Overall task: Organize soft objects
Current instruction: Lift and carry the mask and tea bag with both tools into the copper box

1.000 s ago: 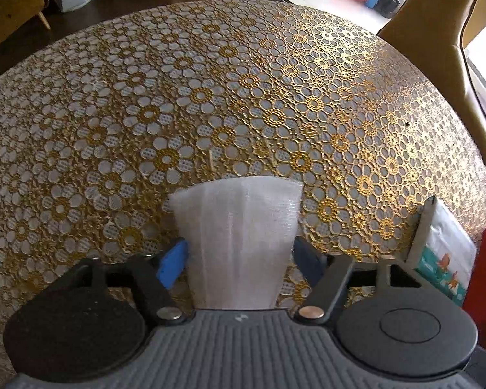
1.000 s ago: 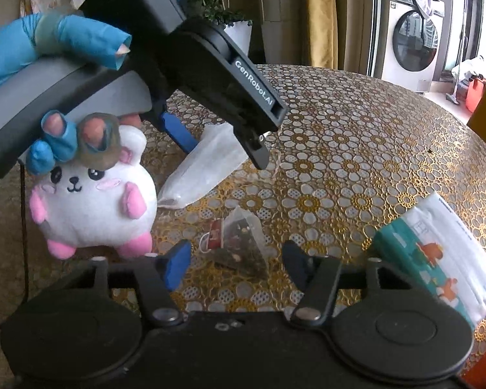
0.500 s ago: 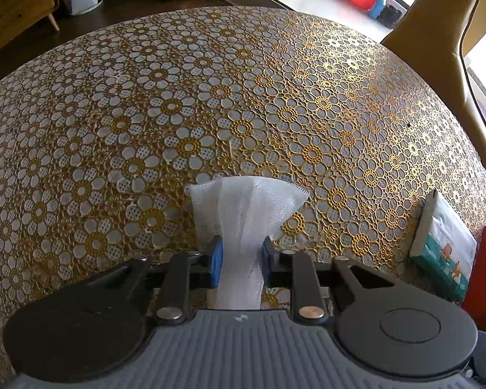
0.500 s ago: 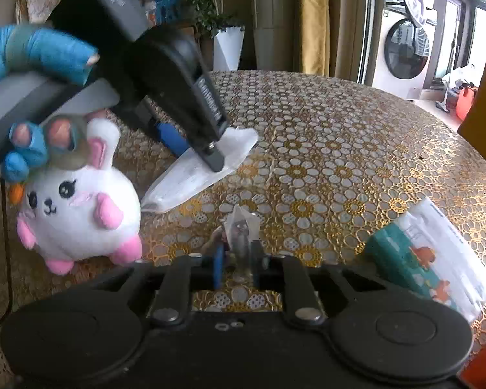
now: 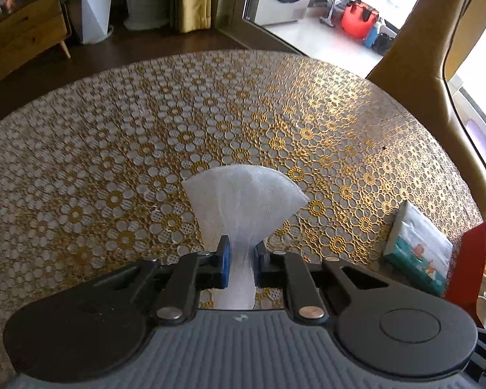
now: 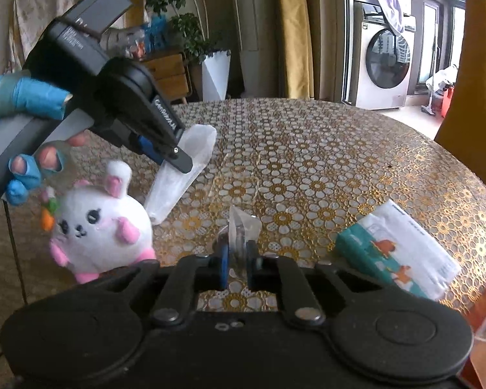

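My left tongs clenching white gauzy cloth pouch, light, limp, flaring past pads, hanging clear of gold floral-lace surface. My right tongs closing on small clear crinkly sachet, near white-pink plush bunny; slippery film, pinching mid-body safest.

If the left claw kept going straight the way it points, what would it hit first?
Probably the bare tablecloth: the left claw, shut on the white gauze pouch, points down at open table. Depth is unclear.
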`<move>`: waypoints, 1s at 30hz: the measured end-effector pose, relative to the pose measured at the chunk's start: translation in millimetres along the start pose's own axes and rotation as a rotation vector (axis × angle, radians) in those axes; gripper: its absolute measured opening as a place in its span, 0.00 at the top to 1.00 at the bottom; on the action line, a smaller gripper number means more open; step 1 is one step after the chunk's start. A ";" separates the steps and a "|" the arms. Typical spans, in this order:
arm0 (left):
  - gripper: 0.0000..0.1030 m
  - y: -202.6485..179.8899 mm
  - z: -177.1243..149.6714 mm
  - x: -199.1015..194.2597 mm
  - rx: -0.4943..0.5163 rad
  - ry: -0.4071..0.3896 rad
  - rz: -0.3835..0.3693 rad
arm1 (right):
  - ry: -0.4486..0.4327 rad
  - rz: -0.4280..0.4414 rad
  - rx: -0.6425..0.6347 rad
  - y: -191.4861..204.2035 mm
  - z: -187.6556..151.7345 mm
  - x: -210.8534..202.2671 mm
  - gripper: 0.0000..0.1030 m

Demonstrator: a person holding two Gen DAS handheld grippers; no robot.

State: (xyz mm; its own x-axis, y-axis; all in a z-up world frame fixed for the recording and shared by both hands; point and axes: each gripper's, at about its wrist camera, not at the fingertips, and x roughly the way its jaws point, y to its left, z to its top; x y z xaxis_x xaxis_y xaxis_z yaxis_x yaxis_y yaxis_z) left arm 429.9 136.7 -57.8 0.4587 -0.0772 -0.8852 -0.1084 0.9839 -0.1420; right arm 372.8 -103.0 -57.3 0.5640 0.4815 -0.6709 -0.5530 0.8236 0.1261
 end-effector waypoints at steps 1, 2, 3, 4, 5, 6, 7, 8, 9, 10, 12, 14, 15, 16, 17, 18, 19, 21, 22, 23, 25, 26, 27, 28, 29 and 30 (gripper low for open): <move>0.87 -0.4 -1.6 -8.0 0.005 -0.010 0.001 | -0.006 -0.001 0.000 0.5 -0.3 -4.2 0.90; 0.87 -1.7 -3.5 -14.5 0.006 -0.017 0.001 | -0.011 -0.002 0.001 1.7 -1.2 -11.3 0.90; 0.87 -2.4 -4.8 -20.9 0.008 -0.026 0.001 | -0.017 -0.002 0.004 1.7 -1.2 -16.7 0.90; 0.87 -6.5 -2.4 -26.8 0.010 -0.033 0.001 | -0.021 -0.001 0.008 1.8 -1.1 -21.4 0.90; 0.87 -9.0 -1.7 -34.3 0.011 -0.042 -0.001 | -0.027 0.000 0.011 1.7 -1.2 -27.0 0.90; 0.87 -17.1 1.6 -37.2 0.010 -0.049 -0.003 | -0.034 -0.001 0.013 1.6 -1.3 -33.1 0.90; 0.87 -19.5 1.3 -44.6 0.011 -0.057 -0.007 | -0.042 -0.002 0.016 1.4 -1.4 -39.3 0.90; 0.87 -23.2 0.7 -50.9 0.014 -0.064 -0.010 | -0.049 -0.001 0.020 1.6 -1.7 -44.1 0.90; 0.87 -25.6 -0.4 -58.4 0.018 -0.072 -0.011 | -0.056 -0.001 0.022 1.2 -1.9 -49.7 0.90; 0.87 -28.8 -1.8 -65.2 0.023 -0.079 -0.013 | -0.064 -0.002 0.025 1.4 -1.9 -54.6 0.90; 0.87 -36.9 -4.4 -74.0 0.032 -0.092 -0.020 | -0.078 -0.004 0.026 1.6 -2.4 -65.7 0.90; 0.87 -43.7 -9.2 -86.1 0.039 -0.103 -0.026 | -0.092 -0.004 0.028 0.4 -3.1 -76.5 0.90; 0.87 -47.4 -12.6 -91.9 0.043 -0.109 -0.029 | -0.099 -0.003 0.028 0.4 -3.6 -83.0 0.90; 0.87 -51.0 -15.7 -98.1 0.050 -0.113 -0.032 | -0.106 -0.003 0.028 0.2 -4.2 -88.8 0.90; 0.87 -55.0 -18.5 -103.2 0.056 -0.117 -0.035 | -0.112 -0.002 0.027 1.0 -4.6 -95.1 0.90; 0.87 -59.5 -22.1 -109.7 0.063 -0.122 -0.041 | -0.118 -0.003 0.028 1.3 -5.7 -101.9 0.90; 0.87 -63.7 -25.5 -113.9 0.072 -0.126 -0.046 | -0.122 -0.004 0.030 0.9 -6.8 -108.9 0.90; 0.87 -72.3 -33.3 -123.4 0.090 -0.133 -0.054 | -0.135 -0.003 0.035 0.1 -9.7 -122.5 0.90; 0.87 -76.6 -37.6 -128.4 0.100 -0.135 -0.060 | -0.142 -0.004 0.037 -0.6 -10.9 -128.1 0.90; 0.87 -80.8 -42.0 -132.5 0.112 -0.137 -0.067 | -0.148 -0.006 0.038 -1.2 -12.2 -133.9 0.90; 0.87 -90.1 -51.4 -139.0 0.131 -0.138 -0.073 | -0.160 -0.008 0.042 -3.0 -15.2 -146.4 0.90; 0.87 -95.8 -56.8 -142.0 0.142 -0.136 -0.076 | -0.165 -0.011 0.044 -4.4 -16.9 -152.7 0.90; 0.87 -101.4 -62.6 -144.5 0.153 -0.134 -0.081 | -0.168 -0.014 0.046 -5.3 -18.8 -157.4 0.90; 0.87 -108.3 -68.5 -147.5 0.168 -0.132 -0.087 | -0.170 -0.018 0.048 -6.8 -20.4 -161.8 0.90; 0.87 -113.3 -73.8 -149.1 0.181 -0.130 -0.092 | -0.172 -0.022 0.051 -8.6 -22.4 -166.4 0.90; 0.87 -117.7 -79.7 -149.5 0.193 -0.128 -0.097 | -0.172 -0.026 0.052 -10.6 -24.7 -171.1 0.90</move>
State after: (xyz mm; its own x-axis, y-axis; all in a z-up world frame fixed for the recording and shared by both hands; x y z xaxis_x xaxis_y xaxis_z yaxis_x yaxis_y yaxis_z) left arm 303.8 19.6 56.0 0.5679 -0.1643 -0.8066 0.1069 0.9863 -0.1256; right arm 267.0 -201.6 38.1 0.6772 0.5000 -0.5398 -0.5064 0.8490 0.1511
